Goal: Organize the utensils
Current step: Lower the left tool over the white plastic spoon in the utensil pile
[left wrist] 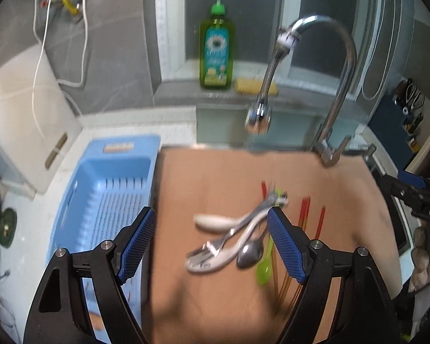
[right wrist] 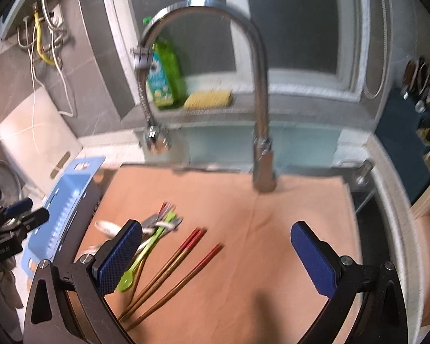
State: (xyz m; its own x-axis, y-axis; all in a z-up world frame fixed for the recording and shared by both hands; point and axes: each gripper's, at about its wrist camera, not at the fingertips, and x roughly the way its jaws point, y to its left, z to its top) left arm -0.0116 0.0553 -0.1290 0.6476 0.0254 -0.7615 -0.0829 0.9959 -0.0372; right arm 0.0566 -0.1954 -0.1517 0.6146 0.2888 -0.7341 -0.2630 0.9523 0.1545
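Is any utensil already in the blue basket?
No. In the left wrist view the blue basket shows only its bare slotted floor, while the utensils lie piled on the brown board.

Light-blue slatted basket (left wrist: 106, 200), lime-green spoon (left wrist: 265, 268), red-tipped brown chopsticks (right wrist: 175, 261), tan board (right wrist: 272, 229)

White letters "DAS" showing on black body of right gripper (left wrist: 424, 200), at right edge of left wrist view; rest of word running out of frame. Small white print showing on black body of left gripper (right wrist: 5, 238) in right wrist view, ending in "AI"; earlier letters blurring, unreadable. Soap bottle (left wrist: 216, 54) carrying blue label with print, too blurred to read. Blue basket (left wrist: 111, 189) bearing orange sticker (left wrist: 118, 146) on rim, text unreadable.
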